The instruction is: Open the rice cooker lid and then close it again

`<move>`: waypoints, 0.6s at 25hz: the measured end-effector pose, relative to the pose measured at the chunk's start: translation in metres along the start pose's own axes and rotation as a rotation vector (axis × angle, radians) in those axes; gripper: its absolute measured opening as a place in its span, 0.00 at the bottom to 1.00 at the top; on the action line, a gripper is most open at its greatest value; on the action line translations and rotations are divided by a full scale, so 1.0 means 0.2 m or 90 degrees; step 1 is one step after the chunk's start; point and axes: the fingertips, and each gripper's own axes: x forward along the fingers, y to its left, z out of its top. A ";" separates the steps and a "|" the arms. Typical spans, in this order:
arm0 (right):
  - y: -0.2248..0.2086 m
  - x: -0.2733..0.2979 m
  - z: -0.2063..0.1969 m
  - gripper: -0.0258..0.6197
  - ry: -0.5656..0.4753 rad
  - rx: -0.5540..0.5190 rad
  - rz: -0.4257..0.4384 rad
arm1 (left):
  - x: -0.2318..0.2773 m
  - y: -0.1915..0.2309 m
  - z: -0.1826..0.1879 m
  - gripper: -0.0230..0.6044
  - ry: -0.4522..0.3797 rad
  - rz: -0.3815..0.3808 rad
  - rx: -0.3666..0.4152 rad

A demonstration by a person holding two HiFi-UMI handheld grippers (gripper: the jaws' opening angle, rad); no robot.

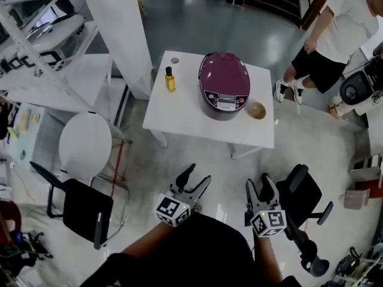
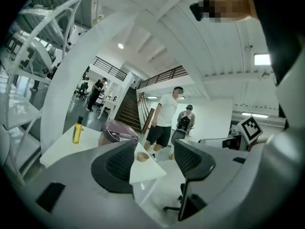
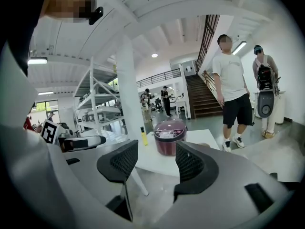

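Both grippers hang low in front of the person, well short of the table, with open floor between their tips and its near edge. The left gripper has its jaws spread with nothing between them. The right gripper is likewise parted and empty (each gripper's own view shows only the room through the gap).

The rice cooker sits ahead of both and well apart from them, between their two lines and a little nearer the right gripper's. Its back is near the table's far edge, its lid is down and its control panel faces the grippers. A strip of white tabletop shows between the cooker and the near edge.

Ahead of the left gripper a yellow oil bottle stands near the table's left edge, apart from the cooker. A small bowl sits just beside the cooker's right front, close to the table's right edge and straight ahead of the right gripper.

Outward from the left gripper stands a black chair. A black office chair stands just beside the right gripper on its outer side. A person stands beyond the table's far right corner.
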 end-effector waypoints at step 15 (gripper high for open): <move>0.02 0.28 -0.03 0.40 0.034 0.005 0.047 | 0.09 0.17 0.06 0.43 -0.015 0.028 0.014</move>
